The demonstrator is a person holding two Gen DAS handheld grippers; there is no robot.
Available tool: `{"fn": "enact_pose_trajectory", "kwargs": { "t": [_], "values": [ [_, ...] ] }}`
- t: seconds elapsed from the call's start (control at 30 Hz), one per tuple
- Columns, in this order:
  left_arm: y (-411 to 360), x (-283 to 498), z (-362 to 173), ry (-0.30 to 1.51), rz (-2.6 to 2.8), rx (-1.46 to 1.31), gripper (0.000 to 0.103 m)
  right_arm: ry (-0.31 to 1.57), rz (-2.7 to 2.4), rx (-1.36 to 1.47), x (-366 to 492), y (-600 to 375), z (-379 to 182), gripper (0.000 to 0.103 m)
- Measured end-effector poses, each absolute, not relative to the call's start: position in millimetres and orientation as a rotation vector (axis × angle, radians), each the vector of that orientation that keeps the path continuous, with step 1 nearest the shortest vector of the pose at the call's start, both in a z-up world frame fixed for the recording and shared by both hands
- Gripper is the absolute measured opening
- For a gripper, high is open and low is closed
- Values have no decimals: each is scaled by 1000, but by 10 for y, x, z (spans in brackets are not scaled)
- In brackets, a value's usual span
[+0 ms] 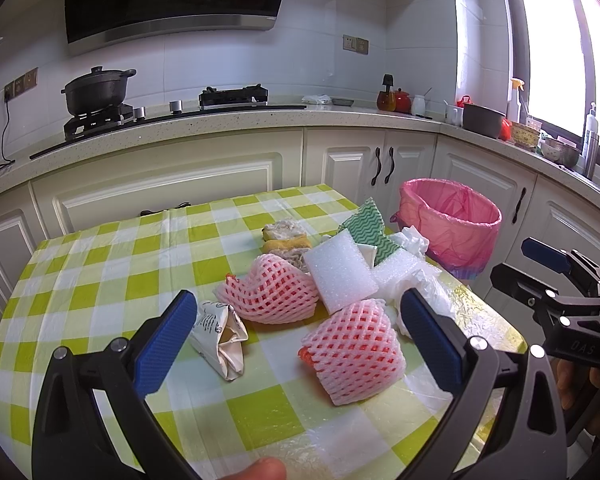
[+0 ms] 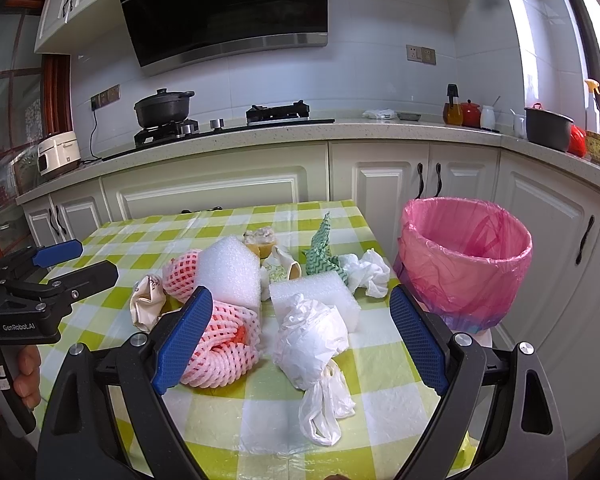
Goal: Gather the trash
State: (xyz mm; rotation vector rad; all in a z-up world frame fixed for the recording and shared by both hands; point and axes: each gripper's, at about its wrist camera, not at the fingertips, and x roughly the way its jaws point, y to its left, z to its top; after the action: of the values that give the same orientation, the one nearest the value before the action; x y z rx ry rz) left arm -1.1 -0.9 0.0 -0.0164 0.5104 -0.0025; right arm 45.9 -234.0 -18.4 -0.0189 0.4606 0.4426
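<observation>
Hovering: left hand-held gripper (image 1: 296,330) fingers apart, empty | right hand-held gripper (image 2: 302,338) fingers apart, empty | foam net sleeve (image 1: 354,354) on surface (image 1: 100,272) between left fingers: light, squashy, springy; pinch mid-body | crumpled plastic bag (image 2: 312,338) between right fingers: limp, slippery; grab bunched centre | pink-lined bin (image 2: 466,256) ahead-right.

On the green-checked table lie two pink foam fruit nets (image 1: 269,294) (image 1: 354,350), two white foam blocks (image 1: 339,270) (image 2: 314,300), one green zigzag-patterned cloth (image 2: 320,258), one crumpled white plastic bag (image 2: 312,340), and beside it one pink-lined bin (image 2: 466,264).
</observation>
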Motion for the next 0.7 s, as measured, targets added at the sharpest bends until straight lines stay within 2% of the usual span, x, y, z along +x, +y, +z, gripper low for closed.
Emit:
{"fn": "enact_pose_trajectory", "kwargs": {
  "t": [0.7],
  "values": [
    [-7, -10, -1, 511, -3, -17, 99, 461, 442, -19, 463, -2350, -199, 85]
  ]
}}
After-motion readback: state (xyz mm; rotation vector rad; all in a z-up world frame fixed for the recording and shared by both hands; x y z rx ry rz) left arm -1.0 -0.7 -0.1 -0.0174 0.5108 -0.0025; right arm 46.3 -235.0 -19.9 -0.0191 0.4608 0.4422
